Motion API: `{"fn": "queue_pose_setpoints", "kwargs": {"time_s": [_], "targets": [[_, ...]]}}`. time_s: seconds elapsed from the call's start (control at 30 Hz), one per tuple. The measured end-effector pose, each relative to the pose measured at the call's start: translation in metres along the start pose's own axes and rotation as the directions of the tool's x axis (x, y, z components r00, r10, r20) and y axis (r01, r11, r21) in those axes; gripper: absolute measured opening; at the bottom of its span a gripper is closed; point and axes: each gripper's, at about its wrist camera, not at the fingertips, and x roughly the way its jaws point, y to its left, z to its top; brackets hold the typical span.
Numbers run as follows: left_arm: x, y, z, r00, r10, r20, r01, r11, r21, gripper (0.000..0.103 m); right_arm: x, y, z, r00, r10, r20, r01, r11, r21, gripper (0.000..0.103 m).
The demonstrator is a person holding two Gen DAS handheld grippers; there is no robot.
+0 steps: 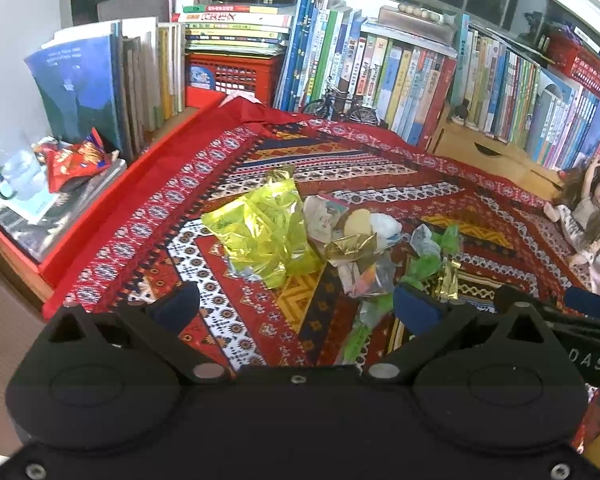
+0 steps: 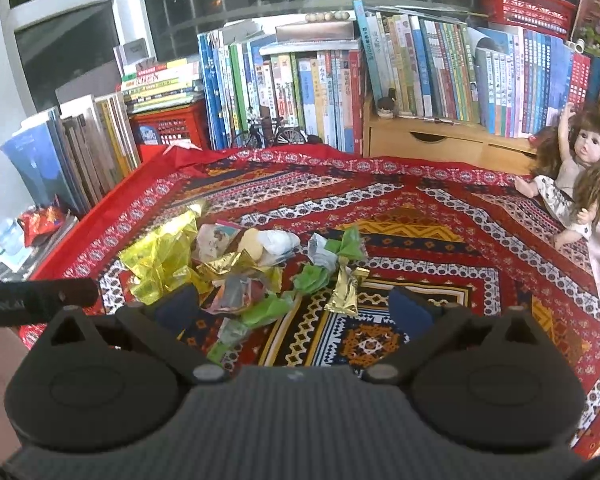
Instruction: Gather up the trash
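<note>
Both the left gripper (image 1: 296,308) and right gripper (image 2: 296,306) hover with jaws spread and empty, apparently ready to pick from the trash (image 2: 244,268) heaped mid-cloth (image 2: 440,216) on the bench.

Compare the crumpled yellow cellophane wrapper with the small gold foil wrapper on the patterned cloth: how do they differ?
The crumpled yellow cellophane wrapper is see-through; the small gold foil wrapper is opaque and metallic. The cellophane is far larger and sits at the pile's left edge; the foil lies at its right, pinched into a narrow twist. Both are crumpled trash on the patterned cloth, held by no fingers.
</note>
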Motion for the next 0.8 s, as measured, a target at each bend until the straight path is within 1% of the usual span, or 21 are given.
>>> {"fn": "queue_pose_setpoints", "kwargs": {"time_s": [0.07,0.2,0.27,0.33,0.4,0.47,0.53,0.67,0.73,0.8], "targets": [[0.008,0.002,0.002,1.000,0.010,-0.009,-0.010,1.000,-0.001,0.103,0.007,-0.002,0.001,1.000,-0.002,-0.016,0.002,1.000,-0.006,0.103],[0.025,0.001,0.005,0.998,0.067,-0.019,-0.066,0.997,0.027,0.102,0.025,-0.009,0.002,0.998,-0.035,-0.045,0.035,0.999,0.000,0.103],[0.035,-0.002,0.005,0.997,0.068,-0.036,-0.067,0.997,0.034,0.100,0.037,-0.015,0.002,0.997,-0.046,-0.069,0.047,0.999,0.014,0.103],[0.045,-0.006,0.004,0.997,0.049,-0.055,-0.048,0.998,0.035,0.096,0.048,-0.024,0.003,0.994,-0.046,-0.098,0.048,0.998,0.026,0.103],[0.054,-0.011,0.001,0.997,0.029,-0.065,-0.027,0.999,0.039,0.090,0.060,-0.033,0.004,0.991,-0.043,-0.124,0.048,0.998,0.035,0.103],[0.063,-0.019,-0.003,0.997,0.012,-0.078,-0.008,0.999,0.044,0.088,0.072,-0.040,0.005,0.988,-0.047,-0.149,0.052,0.998,0.033,0.103],[0.075,-0.029,-0.007,0.995,-0.007,-0.102,0.013,0.999,0.053,0.083,0.085,-0.047,0.007,0.984,-0.060,-0.171,0.065,0.998,0.024,0.103],[0.098,-0.050,-0.014,0.989,-0.036,-0.146,0.048,0.995,0.083,0.076,0.114,-0.062,0.010,0.974,-0.050,-0.222,0.060,0.998,0.036,0.096],[0.110,-0.060,-0.016,0.985,-0.046,-0.164,0.064,0.993,0.103,0.072,0.127,-0.068,0.011,0.970,-0.036,-0.240,0.050,0.998,0.049,0.096],[0.119,-0.069,-0.018,0.984,-0.041,-0.172,0.062,0.991,0.117,0.069,0.138,-0.073,0.013,0.967,-0.018,-0.254,0.035,0.997,0.063,0.092]]}}
